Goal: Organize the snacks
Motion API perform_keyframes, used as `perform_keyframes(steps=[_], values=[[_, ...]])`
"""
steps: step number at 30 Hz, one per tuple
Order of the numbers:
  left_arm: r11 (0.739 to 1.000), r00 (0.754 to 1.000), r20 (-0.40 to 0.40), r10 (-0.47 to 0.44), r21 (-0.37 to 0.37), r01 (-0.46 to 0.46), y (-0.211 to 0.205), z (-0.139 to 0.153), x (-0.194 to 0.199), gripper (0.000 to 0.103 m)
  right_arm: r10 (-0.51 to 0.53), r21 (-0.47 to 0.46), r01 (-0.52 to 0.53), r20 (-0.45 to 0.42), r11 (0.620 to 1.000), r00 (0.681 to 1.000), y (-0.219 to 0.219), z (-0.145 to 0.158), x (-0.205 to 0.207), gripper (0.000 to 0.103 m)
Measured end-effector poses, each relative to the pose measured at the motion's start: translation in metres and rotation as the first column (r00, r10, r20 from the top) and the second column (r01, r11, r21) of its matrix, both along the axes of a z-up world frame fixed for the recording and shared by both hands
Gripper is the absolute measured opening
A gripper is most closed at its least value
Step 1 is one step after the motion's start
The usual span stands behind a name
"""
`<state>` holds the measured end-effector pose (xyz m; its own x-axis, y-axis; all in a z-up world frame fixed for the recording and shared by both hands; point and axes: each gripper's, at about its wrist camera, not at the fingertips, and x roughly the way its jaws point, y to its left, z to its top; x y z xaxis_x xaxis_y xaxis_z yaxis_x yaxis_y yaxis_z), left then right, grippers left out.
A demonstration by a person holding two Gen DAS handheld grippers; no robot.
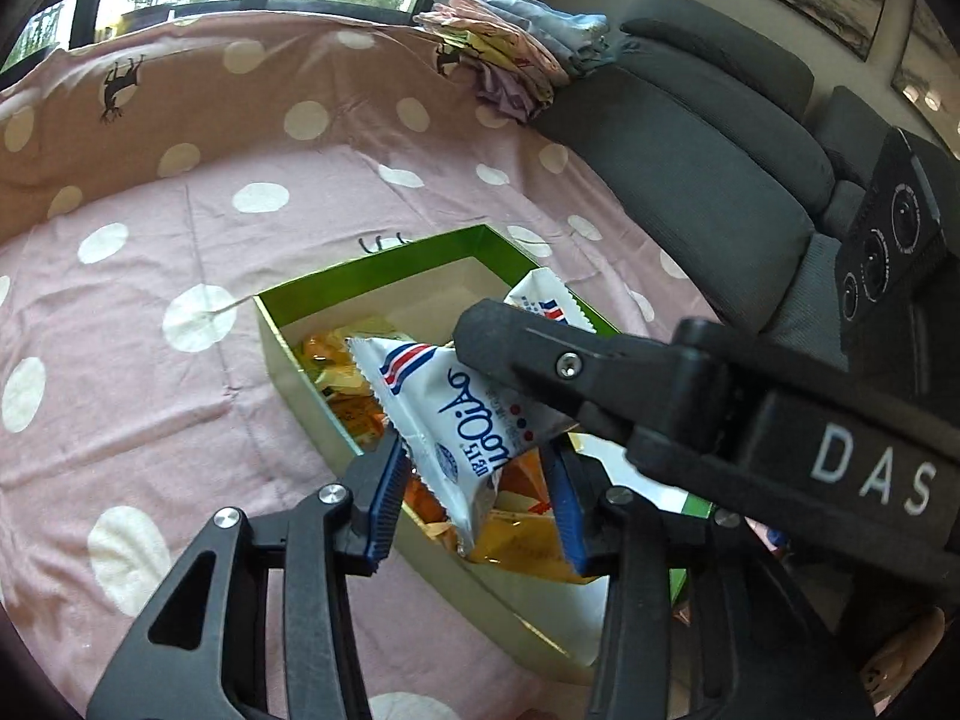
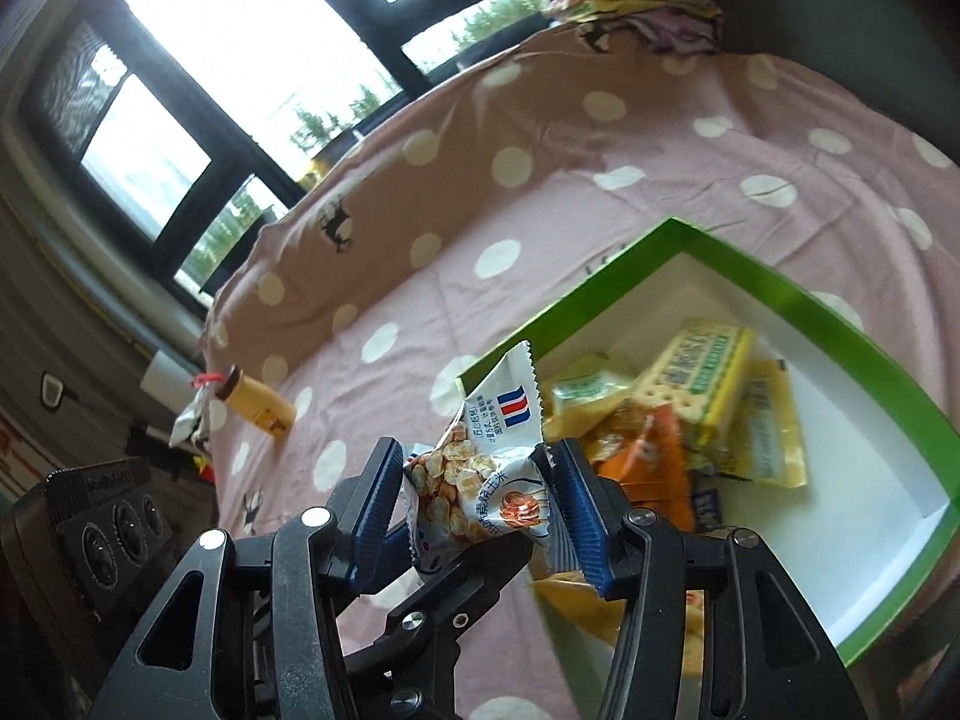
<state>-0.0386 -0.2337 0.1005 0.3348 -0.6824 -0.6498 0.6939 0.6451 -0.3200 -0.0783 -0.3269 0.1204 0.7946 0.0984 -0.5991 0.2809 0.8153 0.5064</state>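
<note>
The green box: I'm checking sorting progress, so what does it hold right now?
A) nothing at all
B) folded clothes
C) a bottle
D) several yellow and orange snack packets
D: the green box holds a heap of yellow and orange snack packets on its white floor.

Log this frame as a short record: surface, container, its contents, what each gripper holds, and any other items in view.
surface: pink polka-dot cloth
container: open green box, white inside
contents: yellow, orange and green snack packets, loosely piled
left gripper: fingers either side of a white snack packet over the box; firm contact unclear
right gripper: shut on a white snack packet at the box's near edge
other items: folded clothes by a grey sofa; yellow bottle lying on the cloth
</note>
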Motion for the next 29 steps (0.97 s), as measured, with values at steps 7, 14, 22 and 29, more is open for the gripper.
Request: perform_keyframes(steps=[7,14,22,29], values=[[0.999,1.000,0.005,-0.006,0.046,0.006,-0.024,-0.004,-0.007,0.069,-0.129,0.052,0.131,-0.035,0.990,0.991,-0.037,-0.011,-0.016,0.055],[0.999,0.998,0.056,-0.006,0.051,0.003,-0.020,0.008,-0.018,0.083,-0.229,-0.003,0.229,-0.026,0.973,0.973,-0.047,-0.001,-0.037,0.068],[0.999,0.996,0.081,-0.035,-0.001,0.035,-0.008,0.027,-0.032,0.093,-0.308,-0.156,0.301,-0.021,0.941,0.951,-0.039,0.017,-0.054,0.077],[1.000,0.995,0.097,-0.009,-0.009,0.009,0.003,0.033,-0.035,0.093,-0.328,-0.185,0.317,-0.029,0.930,0.944,-0.037,0.022,-0.057,0.077]])
